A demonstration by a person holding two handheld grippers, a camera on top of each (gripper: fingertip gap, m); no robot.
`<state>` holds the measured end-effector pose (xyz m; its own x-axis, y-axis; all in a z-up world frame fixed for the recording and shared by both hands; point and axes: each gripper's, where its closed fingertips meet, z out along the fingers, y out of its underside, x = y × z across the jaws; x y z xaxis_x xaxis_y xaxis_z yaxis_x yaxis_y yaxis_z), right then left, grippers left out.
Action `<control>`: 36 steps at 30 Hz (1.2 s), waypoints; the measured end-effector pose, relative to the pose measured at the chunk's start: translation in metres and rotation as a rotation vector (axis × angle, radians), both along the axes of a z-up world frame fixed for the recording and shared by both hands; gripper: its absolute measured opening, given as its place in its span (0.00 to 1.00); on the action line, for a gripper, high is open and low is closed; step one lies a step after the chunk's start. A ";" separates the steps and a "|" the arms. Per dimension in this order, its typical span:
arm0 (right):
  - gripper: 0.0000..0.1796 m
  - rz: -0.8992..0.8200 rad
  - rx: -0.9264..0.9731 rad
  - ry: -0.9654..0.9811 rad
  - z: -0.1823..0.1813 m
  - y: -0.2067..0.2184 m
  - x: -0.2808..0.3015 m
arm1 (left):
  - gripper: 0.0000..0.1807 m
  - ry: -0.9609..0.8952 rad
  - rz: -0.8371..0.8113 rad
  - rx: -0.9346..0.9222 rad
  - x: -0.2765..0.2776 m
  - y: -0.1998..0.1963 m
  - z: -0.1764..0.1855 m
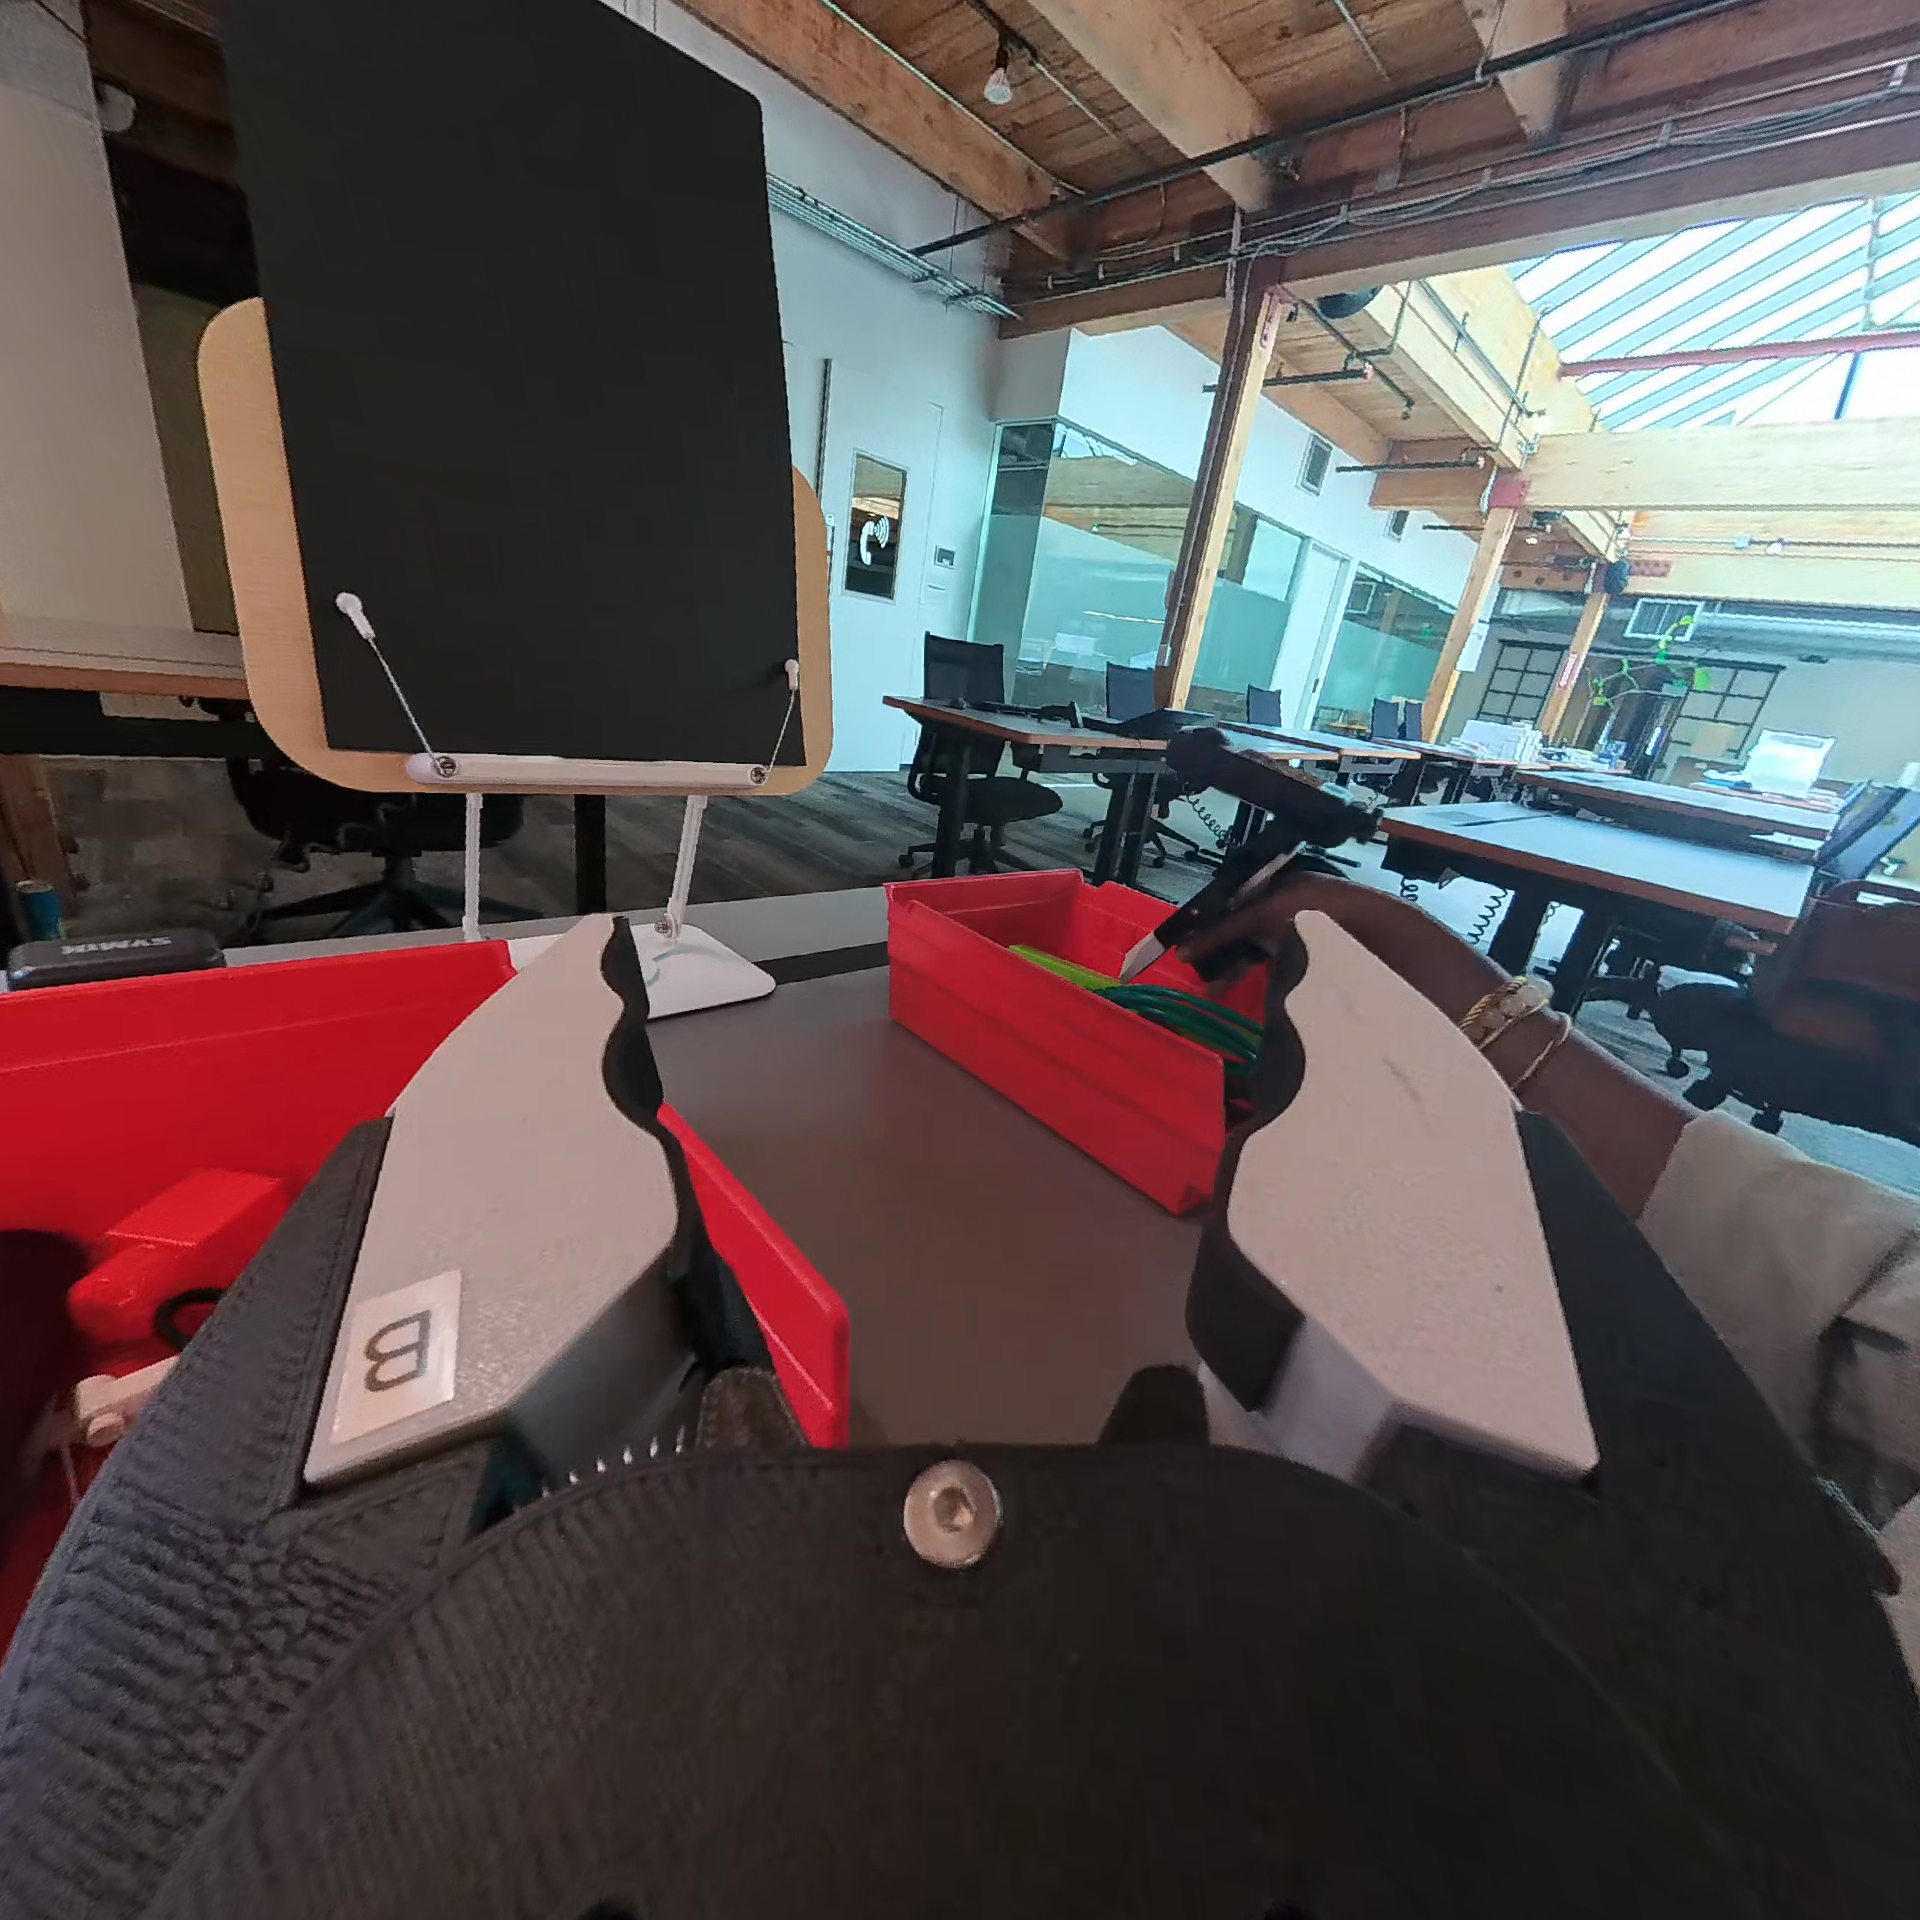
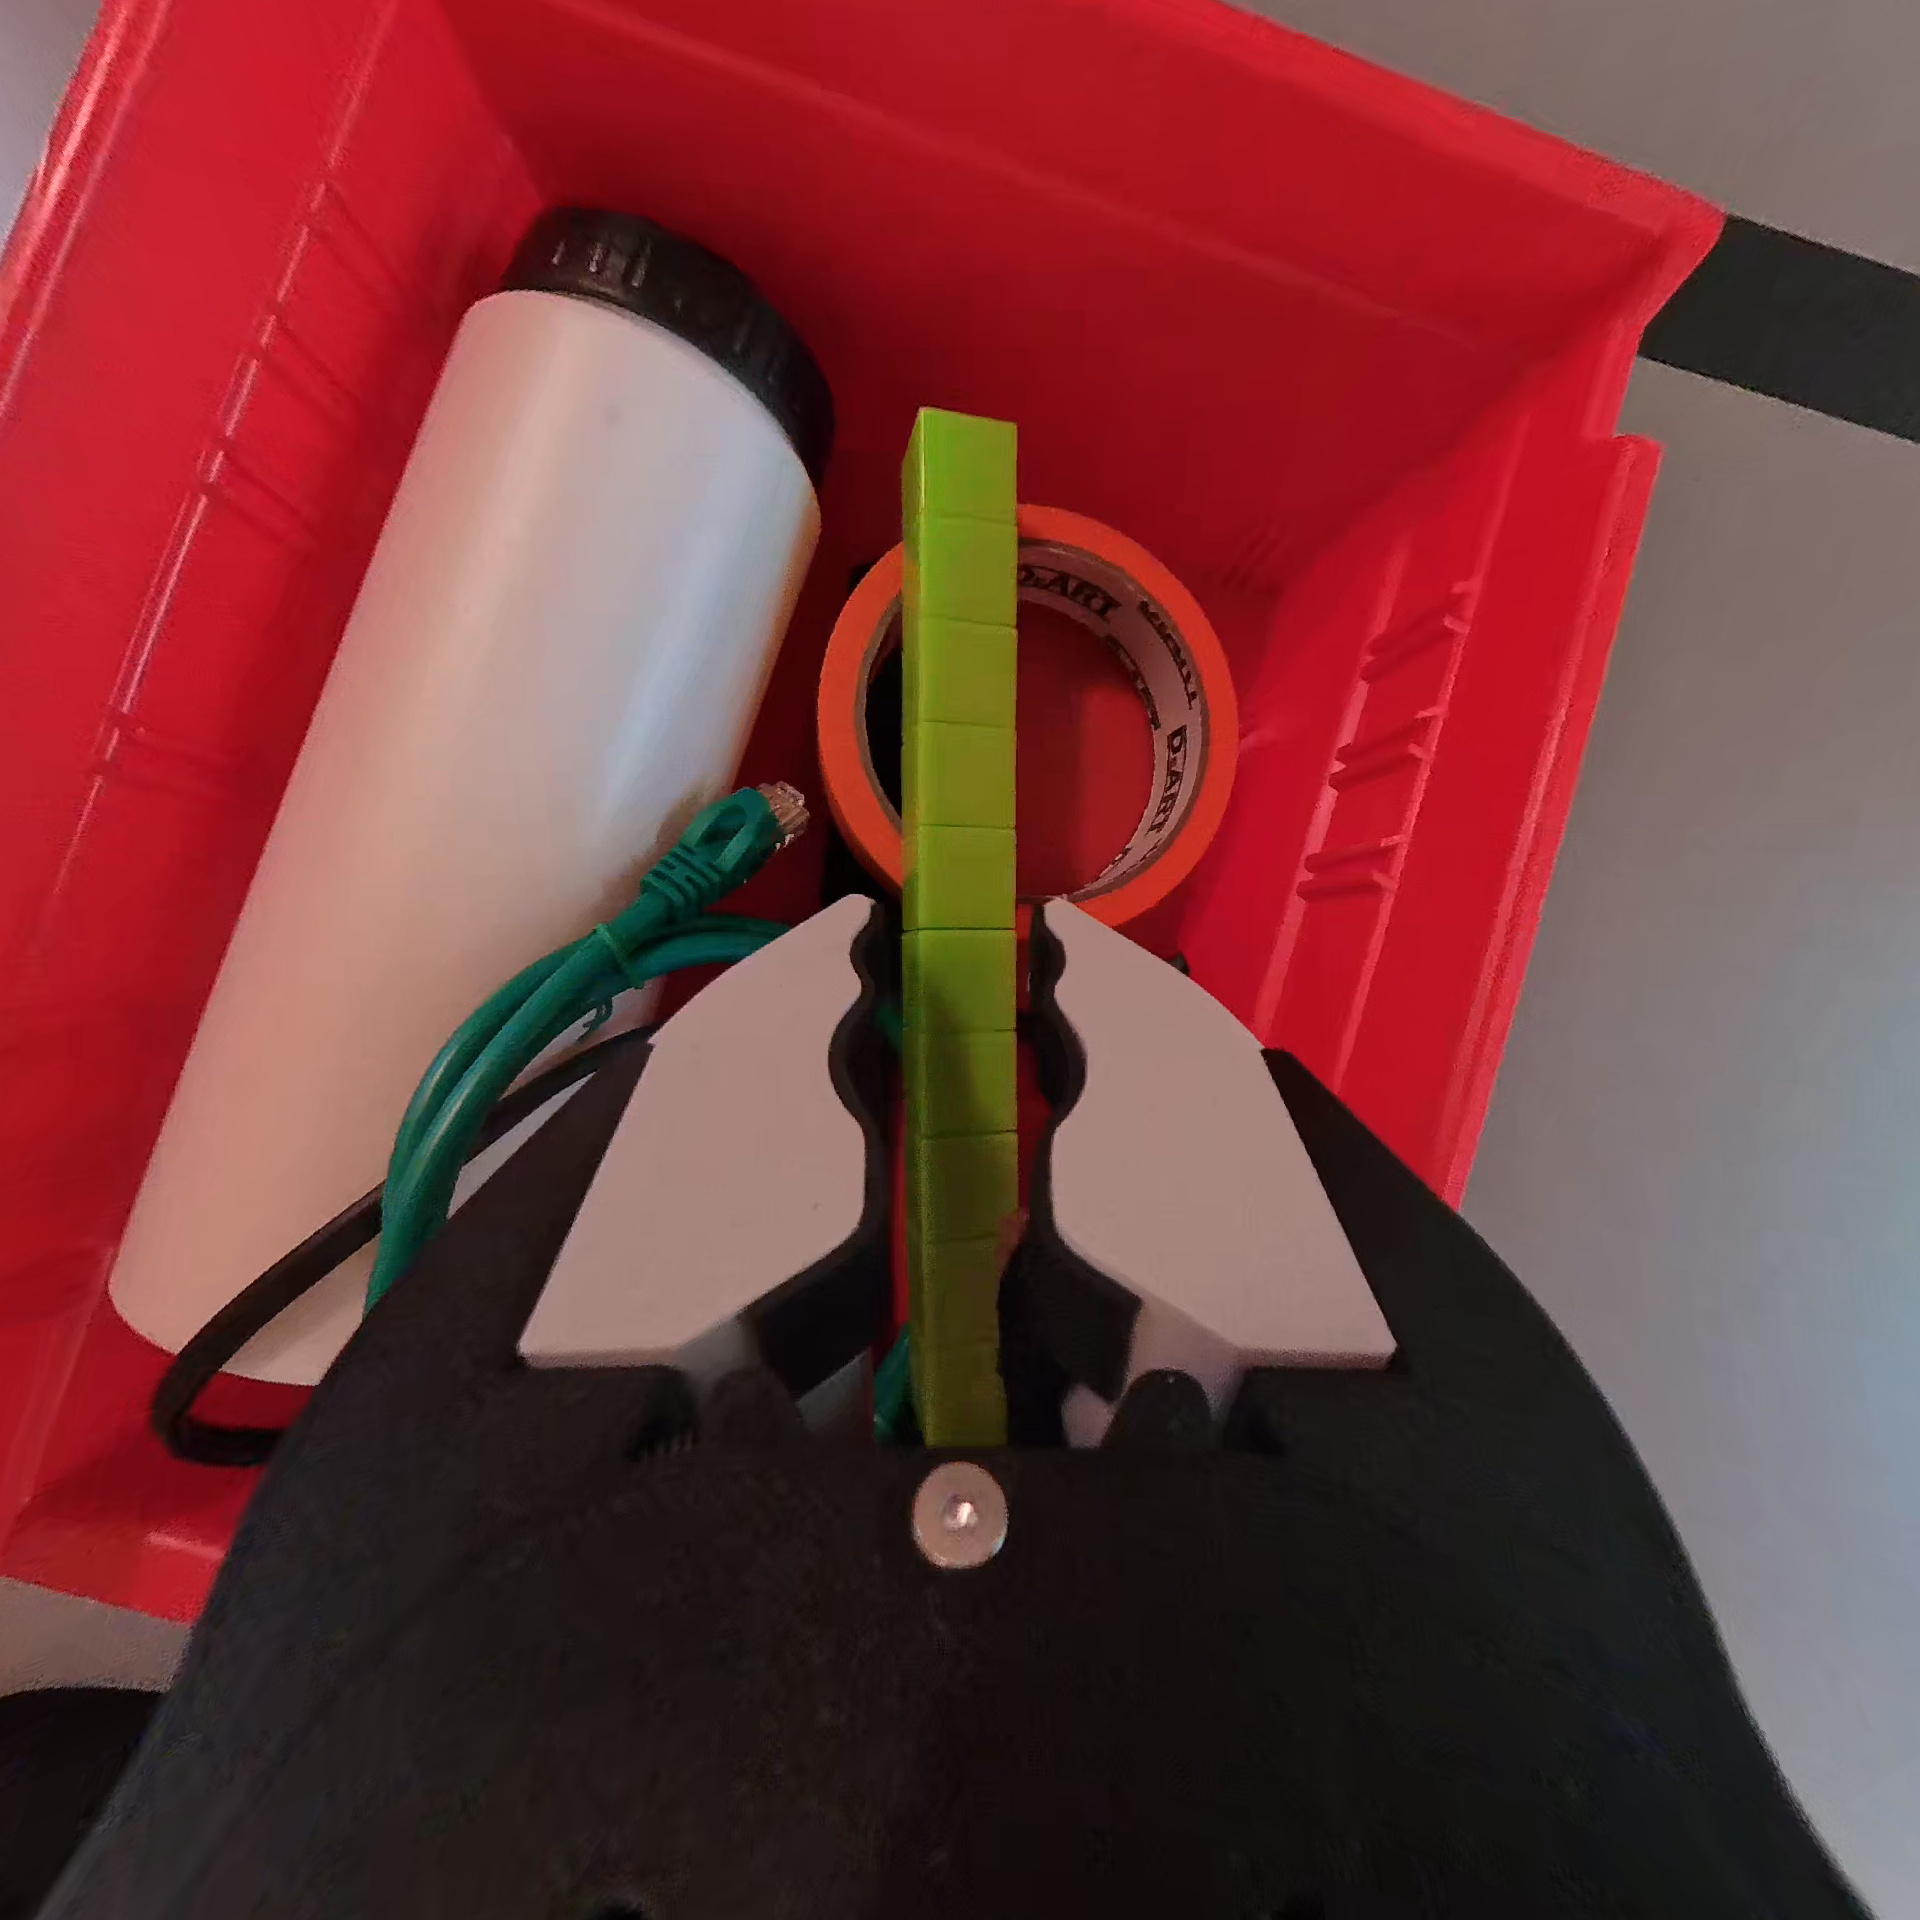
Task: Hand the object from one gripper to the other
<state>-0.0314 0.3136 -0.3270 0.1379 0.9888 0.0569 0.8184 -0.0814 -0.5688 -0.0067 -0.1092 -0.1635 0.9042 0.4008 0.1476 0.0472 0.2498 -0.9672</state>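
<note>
Dark tabletop (image 1: 935, 1195) carries two red bins. Over the bin (image 2: 1195, 343) near its right edge, the right tool (image 2: 956, 925) grips a lime-green segmented bar (image 2: 958, 727) above a white bottle (image 2: 499, 779), orange tape roll (image 2: 1195, 717) and green cable (image 2: 499, 1039). Left tool (image 1: 951, 956) hovers spread wide, holding nothing.

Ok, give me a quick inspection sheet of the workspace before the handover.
Surface: dark table, two red bins on it.
Job's things: green bar clamped in the right tongs over the right bin.
Clutter: white bottle, orange tape roll in that bin.
Grippers: left tongs open, empty, above the table.
Cables: green network cable, black cord in the bin.
Surroundings: black board on a stand, office desks behind.
</note>
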 end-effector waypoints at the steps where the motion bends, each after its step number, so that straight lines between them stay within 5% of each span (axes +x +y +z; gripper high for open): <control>1: 0.16 0.000 0.001 0.007 0.002 0.000 0.000 | 0.63 0.003 0.004 -0.002 -0.001 -0.001 0.000; 5: 0.19 -0.008 0.017 0.177 0.029 -0.001 -0.004 | 0.62 0.018 0.034 -0.018 -0.004 -0.005 -0.001; 11: 0.20 0.130 -0.126 0.710 0.113 -0.052 0.017 | 0.56 0.040 0.068 -0.051 -0.008 -0.011 -0.004; 18: 0.63 0.331 -0.149 1.236 0.180 -0.123 0.097 | 0.55 0.057 0.110 -0.149 -0.018 -0.014 -0.015; 22: 0.81 0.329 -0.169 1.305 0.184 -0.141 0.127 | 0.55 0.065 0.130 -0.197 -0.027 -0.017 -0.019; 29: 0.81 0.301 -0.111 1.319 0.176 -0.139 0.155 | 0.52 0.119 0.182 -0.498 -0.064 -0.029 -0.034; 36: 0.81 0.240 -0.127 1.385 0.184 -0.123 0.168 | 0.45 -0.179 -0.068 -0.831 -0.086 -0.015 -0.086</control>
<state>0.1369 0.1906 -0.1430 -0.1618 0.9840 -0.0740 -0.3883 -0.1324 -0.9120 -0.0925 -0.1240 -0.2497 0.9214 0.3876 -0.0269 0.2064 -0.5470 -0.8113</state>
